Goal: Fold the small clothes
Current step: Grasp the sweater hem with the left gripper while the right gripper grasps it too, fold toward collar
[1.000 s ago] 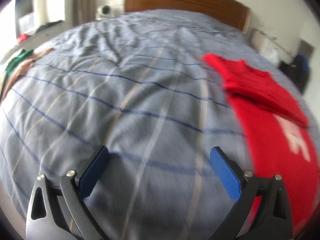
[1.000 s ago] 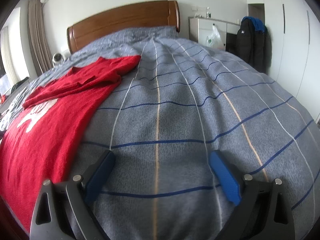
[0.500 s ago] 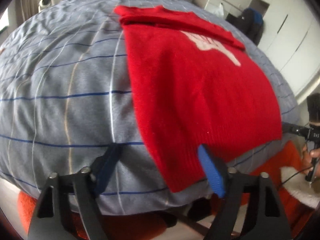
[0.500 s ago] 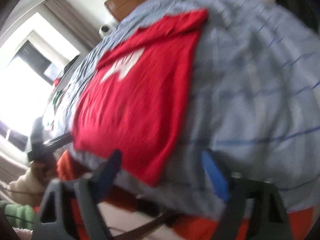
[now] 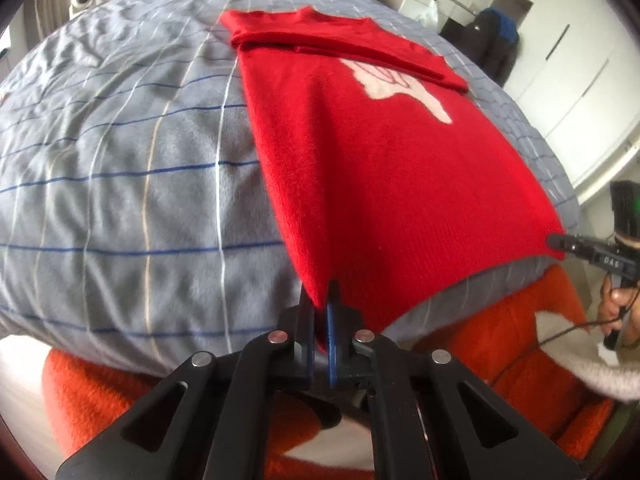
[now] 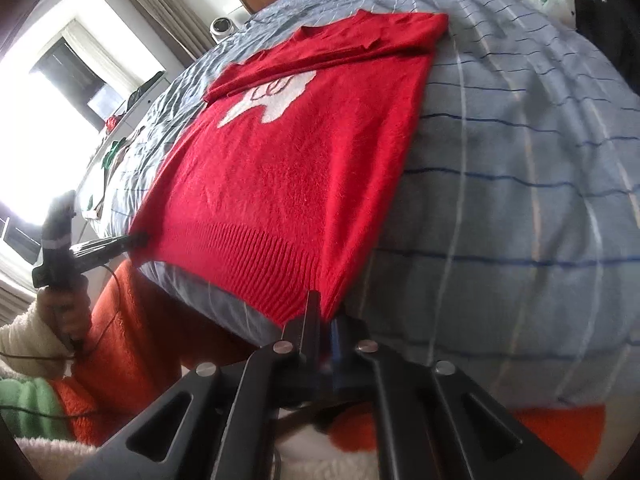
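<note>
A red sweater (image 5: 384,168) lies on the striped duvet (image 5: 132,184). The left gripper (image 5: 322,308) and right gripper (image 6: 326,312), wide apart earlier, have just closed, each now pinching a hem corner.

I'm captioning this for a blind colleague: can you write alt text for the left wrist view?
The left gripper is shut on the near left corner of a red sweater's hem; the sweater lies flat on a grey striped duvet, sleeves folded across its chest. At the far right, the right gripper pinches the hem's other corner.
</note>
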Available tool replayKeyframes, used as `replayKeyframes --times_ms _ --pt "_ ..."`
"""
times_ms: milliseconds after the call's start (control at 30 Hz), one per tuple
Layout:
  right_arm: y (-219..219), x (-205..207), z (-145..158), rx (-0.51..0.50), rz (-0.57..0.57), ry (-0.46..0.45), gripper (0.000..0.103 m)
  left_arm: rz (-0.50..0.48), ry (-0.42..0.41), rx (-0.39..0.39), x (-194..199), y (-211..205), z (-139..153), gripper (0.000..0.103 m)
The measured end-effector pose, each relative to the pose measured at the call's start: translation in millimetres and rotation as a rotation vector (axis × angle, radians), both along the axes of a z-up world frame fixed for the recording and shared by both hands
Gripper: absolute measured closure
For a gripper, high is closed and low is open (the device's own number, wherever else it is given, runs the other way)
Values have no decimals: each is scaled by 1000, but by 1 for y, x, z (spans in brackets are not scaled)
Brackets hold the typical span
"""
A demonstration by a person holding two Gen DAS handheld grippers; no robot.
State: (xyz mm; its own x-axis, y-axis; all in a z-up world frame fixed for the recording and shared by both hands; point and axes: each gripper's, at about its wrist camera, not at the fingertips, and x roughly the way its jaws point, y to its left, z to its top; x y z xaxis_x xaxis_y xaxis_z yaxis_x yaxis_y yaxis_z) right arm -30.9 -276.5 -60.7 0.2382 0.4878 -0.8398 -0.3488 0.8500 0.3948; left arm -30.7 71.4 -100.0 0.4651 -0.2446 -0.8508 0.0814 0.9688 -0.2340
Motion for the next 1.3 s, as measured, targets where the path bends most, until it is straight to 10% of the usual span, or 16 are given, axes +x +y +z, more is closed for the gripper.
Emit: replayKeyframes --times_ms 767,1200,1300 --pt "-17 -38 6 88 -73 112 100 -25 59 -46 -26 12 20 102" --pt "-2 174 80 241 -176 -183 100 148 -146 -90 203 44 99 98" --pt "9 247 66 314 -228 -162 93 261 -99 20 274 49 86 47"
